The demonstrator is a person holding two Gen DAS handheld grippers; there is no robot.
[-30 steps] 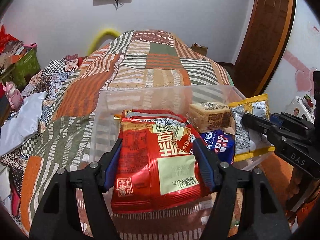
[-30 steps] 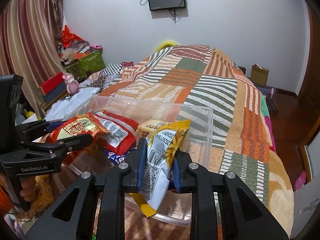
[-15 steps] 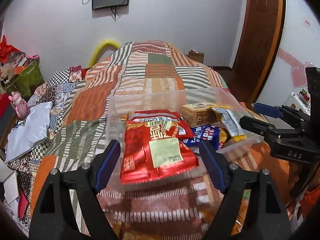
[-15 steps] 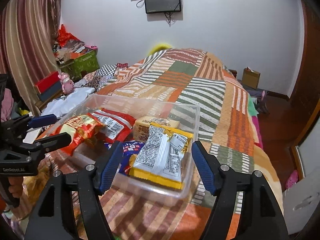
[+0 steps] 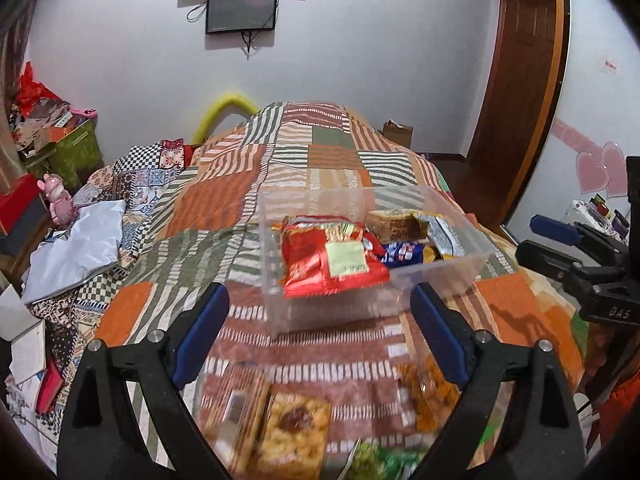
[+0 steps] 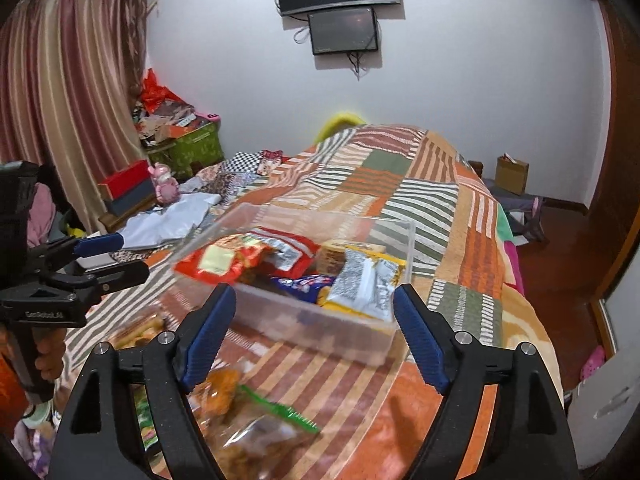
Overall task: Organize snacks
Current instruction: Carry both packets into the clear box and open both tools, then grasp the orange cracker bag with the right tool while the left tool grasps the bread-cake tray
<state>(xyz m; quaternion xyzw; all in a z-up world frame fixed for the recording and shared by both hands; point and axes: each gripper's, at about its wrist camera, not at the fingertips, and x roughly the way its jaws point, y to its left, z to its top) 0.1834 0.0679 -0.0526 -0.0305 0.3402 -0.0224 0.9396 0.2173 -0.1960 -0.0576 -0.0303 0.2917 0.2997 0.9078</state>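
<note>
Both packets released into clear bin (image 5: 440,276); left claw (image 5: 320,336) and right claw (image 6: 316,336) withdrawn, wide open, empty. Risk: red packet (image 5: 328,260) overhanging rim, liable to slip out.

Left gripper (image 5: 320,336) jaws spread wide, holding nothing, above the patchwork bed (image 5: 248,184). Clear bin (image 5: 440,276) ahead holds a red packet (image 5: 328,260), blue packet (image 5: 402,251), brown block (image 5: 394,222). Blurred snack packs (image 5: 292,432) below, possibly biscuits. Right gripper (image 5: 560,240) at right edge.
</note>
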